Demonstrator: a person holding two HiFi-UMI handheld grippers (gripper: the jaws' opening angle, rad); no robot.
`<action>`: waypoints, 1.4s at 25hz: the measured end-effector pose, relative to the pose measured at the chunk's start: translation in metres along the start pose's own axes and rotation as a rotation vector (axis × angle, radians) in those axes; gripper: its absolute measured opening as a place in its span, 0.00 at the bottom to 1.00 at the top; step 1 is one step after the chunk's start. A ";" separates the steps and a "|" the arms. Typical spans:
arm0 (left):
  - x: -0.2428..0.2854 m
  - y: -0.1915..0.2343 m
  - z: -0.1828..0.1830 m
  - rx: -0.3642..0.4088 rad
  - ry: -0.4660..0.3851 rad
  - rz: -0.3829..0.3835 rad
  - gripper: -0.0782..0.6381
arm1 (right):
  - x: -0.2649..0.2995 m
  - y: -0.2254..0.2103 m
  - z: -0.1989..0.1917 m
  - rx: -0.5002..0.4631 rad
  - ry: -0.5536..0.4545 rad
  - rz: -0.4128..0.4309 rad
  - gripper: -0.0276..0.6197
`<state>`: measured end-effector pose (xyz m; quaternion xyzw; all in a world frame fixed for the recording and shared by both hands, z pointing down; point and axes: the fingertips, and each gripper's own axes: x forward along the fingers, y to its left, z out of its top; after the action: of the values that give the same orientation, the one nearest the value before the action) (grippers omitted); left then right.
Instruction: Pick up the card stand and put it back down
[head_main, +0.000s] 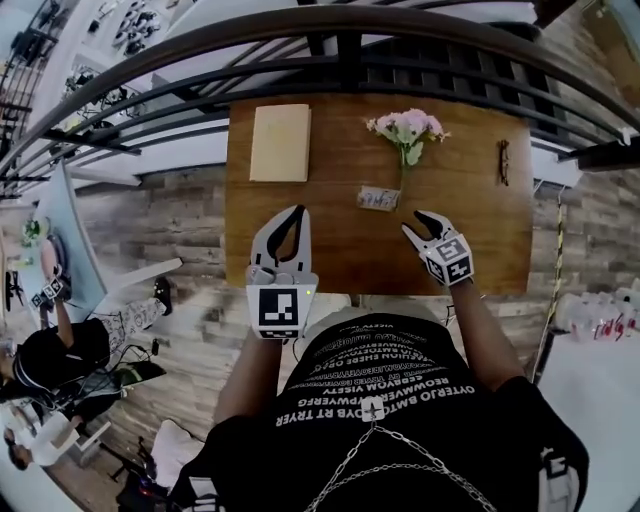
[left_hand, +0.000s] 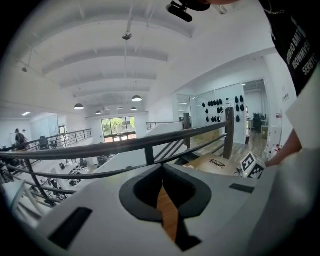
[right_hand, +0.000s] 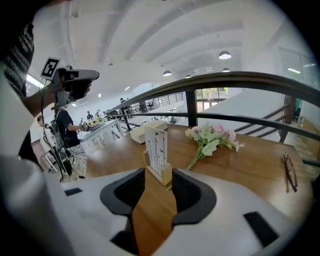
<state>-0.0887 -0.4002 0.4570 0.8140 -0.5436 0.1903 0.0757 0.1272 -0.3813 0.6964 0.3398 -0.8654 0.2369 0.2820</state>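
**Right tongs open on the card stand, left tongs clenched on nothing**

Right tongs (head_main: 415, 224) first: jaws spread wide, nothing clamped. In their own view the card stand (right_hand: 158, 152) sits upright right in the mouth, its wooden base filling the gap between the tips. It may be brushing them from this angle, but the head view shows a sliver of wood between the tips and the stand. So it's down on the worktop (head_main: 330, 245), near the middle and just ahead of those tips. The print on the card is too small to read.

Over to the left tongs (head_main: 298, 212): tips pressed together, empty. Their own view is tilted up over the railing (head_main: 340, 30), so only a thin strip of wood shows between the jaws. The stand is out of that frame.

Moving outward, the pink flowers (head_main: 405, 130) lie just beyond the stand, stem pointing down toward it. A pale closed book (head_main: 280, 142) rests flat at the far left. Spectacles (head_main: 504, 160) lie by the right edge, well apart from everything else.

The worktop's far edge runs up against the railing. Its near edge is cut off by both tongs and the person's torso. There is bare wood between the book and the flowers, and more to the right of the stand out toward the spectacles.
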 end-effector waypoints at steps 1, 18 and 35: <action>0.002 0.002 -0.003 -0.004 0.010 0.004 0.15 | 0.008 -0.003 -0.002 0.012 0.007 0.007 0.32; -0.020 0.017 -0.037 -0.022 0.114 0.062 0.15 | 0.093 -0.008 -0.008 -0.010 0.064 0.041 0.34; -0.064 0.019 -0.024 -0.002 0.037 0.078 0.15 | 0.051 0.011 -0.007 -0.011 0.051 0.021 0.29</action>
<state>-0.1328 -0.3448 0.4518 0.7885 -0.5735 0.2076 0.0789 0.0907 -0.3935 0.7319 0.3230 -0.8626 0.2438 0.3035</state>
